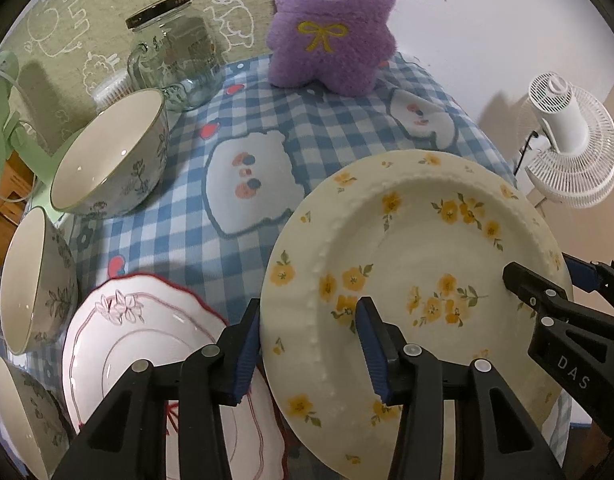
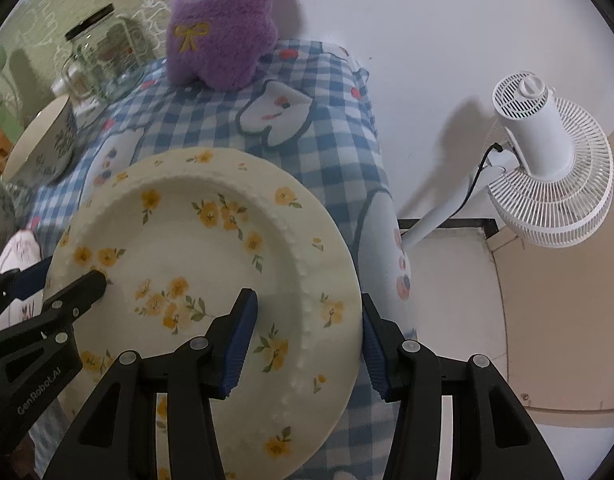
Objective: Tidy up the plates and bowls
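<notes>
A cream plate with yellow flowers (image 1: 419, 240) (image 2: 195, 240) hangs tilted over the blue checked cloth (image 1: 235, 120), held at two opposite rims. My left gripper (image 1: 309, 320) is shut on its left rim, one pad on the face and one at the outer edge. My right gripper (image 2: 307, 308) is shut on its right rim the same way. Each gripper also shows in the other's view, the right gripper (image 1: 547, 276) and the left gripper (image 2: 63, 276). A white plate with a red wavy edge (image 1: 147, 340) lies below to the left. Three grey-flowered bowls (image 1: 107, 160) (image 1: 35, 280) (image 1: 19, 420) line the left side.
A glass jar with a handle (image 1: 175, 52) and a purple plush toy (image 1: 331, 24) stand at the far end of the cloth. A white fan (image 1: 567, 140) stands on the floor past the right edge. A green fan (image 1: 3, 120) is at the far left.
</notes>
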Demonstrator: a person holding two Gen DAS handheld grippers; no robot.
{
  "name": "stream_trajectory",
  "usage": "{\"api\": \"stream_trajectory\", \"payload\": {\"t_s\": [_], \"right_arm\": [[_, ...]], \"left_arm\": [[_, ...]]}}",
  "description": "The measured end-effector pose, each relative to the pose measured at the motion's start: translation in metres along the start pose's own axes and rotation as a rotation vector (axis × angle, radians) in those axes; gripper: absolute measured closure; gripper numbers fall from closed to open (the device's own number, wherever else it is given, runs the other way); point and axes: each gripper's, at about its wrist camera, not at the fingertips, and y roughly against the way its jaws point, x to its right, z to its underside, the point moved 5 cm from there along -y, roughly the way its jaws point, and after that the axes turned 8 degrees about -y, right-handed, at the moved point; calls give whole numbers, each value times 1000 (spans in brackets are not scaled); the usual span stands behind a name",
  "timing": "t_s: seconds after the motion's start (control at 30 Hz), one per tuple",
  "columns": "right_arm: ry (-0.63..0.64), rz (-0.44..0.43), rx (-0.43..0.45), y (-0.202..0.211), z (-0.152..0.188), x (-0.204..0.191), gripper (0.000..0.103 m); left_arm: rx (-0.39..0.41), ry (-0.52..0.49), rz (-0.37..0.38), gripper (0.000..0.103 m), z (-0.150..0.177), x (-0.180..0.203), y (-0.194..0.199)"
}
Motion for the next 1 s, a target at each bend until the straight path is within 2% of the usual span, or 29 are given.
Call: {"api": "stream_trajectory", "payload": {"t_s": [0.4,0.6,1.0], "right_arm": [[20,6,51,36,10,3,50],[27,-7,36,51,19,0,50],[-17,-8,26,43,27,-1,55]], "left_arm": [[50,-30,1,56,8,7,33],[79,-41,-22,56,10,4,56],[37,-32,-13,58,22,1,39]]}}
